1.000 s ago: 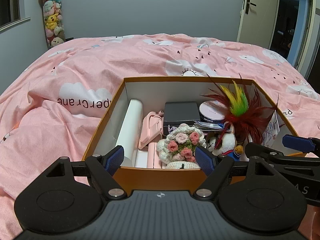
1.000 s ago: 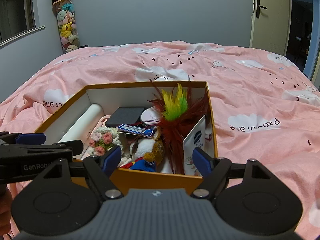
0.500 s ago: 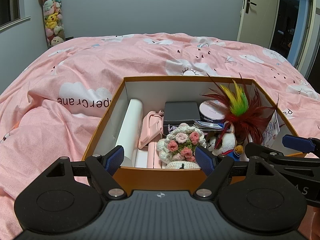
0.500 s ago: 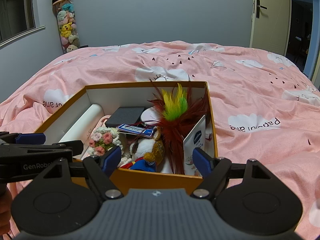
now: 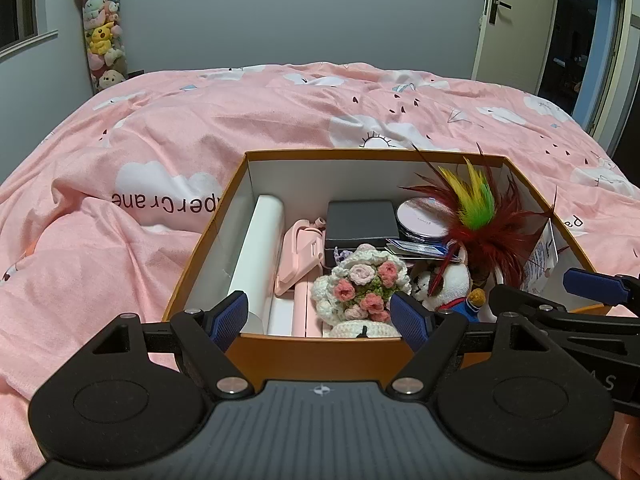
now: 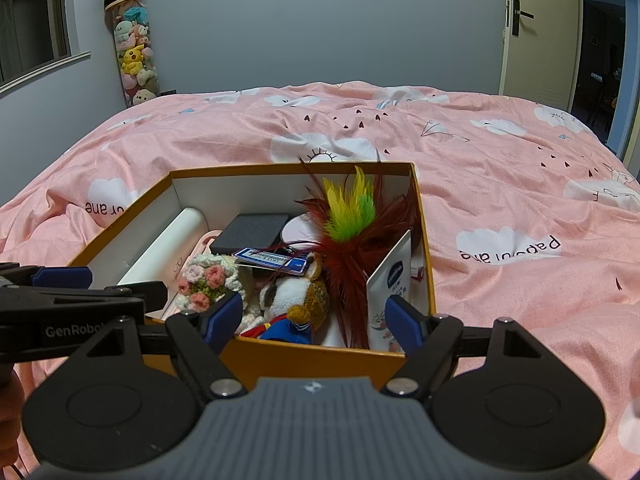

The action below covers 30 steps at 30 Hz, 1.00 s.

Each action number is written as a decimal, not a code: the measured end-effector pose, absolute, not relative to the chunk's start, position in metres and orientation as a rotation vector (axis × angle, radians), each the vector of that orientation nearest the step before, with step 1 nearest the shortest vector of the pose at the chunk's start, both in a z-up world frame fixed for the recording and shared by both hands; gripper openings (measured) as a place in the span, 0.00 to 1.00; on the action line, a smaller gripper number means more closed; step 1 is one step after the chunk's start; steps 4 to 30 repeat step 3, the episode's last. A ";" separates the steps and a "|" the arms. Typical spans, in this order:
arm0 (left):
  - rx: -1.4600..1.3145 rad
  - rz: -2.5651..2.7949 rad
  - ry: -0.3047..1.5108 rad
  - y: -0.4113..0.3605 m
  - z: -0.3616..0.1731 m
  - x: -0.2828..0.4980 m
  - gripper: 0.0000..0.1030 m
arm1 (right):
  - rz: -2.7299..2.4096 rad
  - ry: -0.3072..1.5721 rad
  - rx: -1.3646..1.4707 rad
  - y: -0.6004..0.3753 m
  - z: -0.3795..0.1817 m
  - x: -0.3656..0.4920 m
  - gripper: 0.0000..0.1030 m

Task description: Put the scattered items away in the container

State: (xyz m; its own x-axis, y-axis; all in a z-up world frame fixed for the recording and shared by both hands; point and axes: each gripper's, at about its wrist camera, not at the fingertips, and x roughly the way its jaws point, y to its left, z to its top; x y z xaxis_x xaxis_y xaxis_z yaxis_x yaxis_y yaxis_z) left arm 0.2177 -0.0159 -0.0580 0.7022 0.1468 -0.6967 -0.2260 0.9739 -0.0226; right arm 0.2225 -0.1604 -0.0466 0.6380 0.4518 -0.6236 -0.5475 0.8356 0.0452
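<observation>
An orange cardboard box [image 5: 312,354] [image 6: 304,356] with white inner walls sits on the pink bed. Inside lie a white roll [image 5: 256,256], a pink item [image 5: 298,256], a dark grey box [image 5: 362,224], a crocheted flower bouquet [image 5: 362,288] [image 6: 208,278], a plush toy [image 6: 294,300], a feather toy [image 5: 476,216] [image 6: 348,232], a round pink compact [image 5: 424,218] and a white tube [image 6: 390,292]. My left gripper [image 5: 320,316] is open and empty at the box's near wall. My right gripper [image 6: 314,318] is open and empty at the same wall, further right.
The pink cloud-print duvet [image 5: 140,152] covers the whole bed around the box. A tall column of plush toys [image 5: 102,40] stands by the far left wall. A door [image 5: 516,20] is at the far right.
</observation>
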 end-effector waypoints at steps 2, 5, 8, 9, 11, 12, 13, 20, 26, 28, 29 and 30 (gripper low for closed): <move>-0.111 0.206 0.766 -0.015 -0.057 0.219 0.89 | 0.572 0.668 -0.153 -0.160 -0.047 0.222 0.78; -0.111 0.205 0.766 -0.015 -0.057 0.219 0.89 | 0.573 0.668 -0.153 -0.160 -0.047 0.223 0.78; -0.111 0.205 0.766 -0.015 -0.057 0.219 0.89 | 0.573 0.668 -0.153 -0.160 -0.047 0.223 0.78; -0.111 0.205 0.766 -0.015 -0.057 0.219 0.89 | 0.573 0.668 -0.153 -0.160 -0.047 0.223 0.78; -0.111 0.205 0.766 -0.015 -0.057 0.219 0.89 | 0.573 0.668 -0.153 -0.160 -0.047 0.223 0.78; -0.111 0.205 0.766 -0.015 -0.057 0.219 0.89 | 0.573 0.668 -0.153 -0.160 -0.047 0.223 0.78; -0.111 0.205 0.766 -0.015 -0.057 0.219 0.89 | 0.573 0.668 -0.153 -0.160 -0.047 0.223 0.78; -0.111 0.205 0.766 -0.015 -0.057 0.219 0.89 | 0.573 0.668 -0.153 -0.160 -0.047 0.223 0.78; -0.111 0.205 0.766 -0.015 -0.057 0.219 0.89 | 0.573 0.668 -0.153 -0.160 -0.047 0.223 0.78; -0.111 0.205 0.766 -0.015 -0.057 0.219 0.89 | 0.573 0.668 -0.153 -0.160 -0.047 0.223 0.78; -0.111 0.205 0.766 -0.015 -0.057 0.219 0.89 | 0.573 0.668 -0.153 -0.160 -0.047 0.223 0.78; -0.111 0.205 0.766 -0.015 -0.057 0.219 0.89 | 0.573 0.668 -0.153 -0.160 -0.047 0.223 0.78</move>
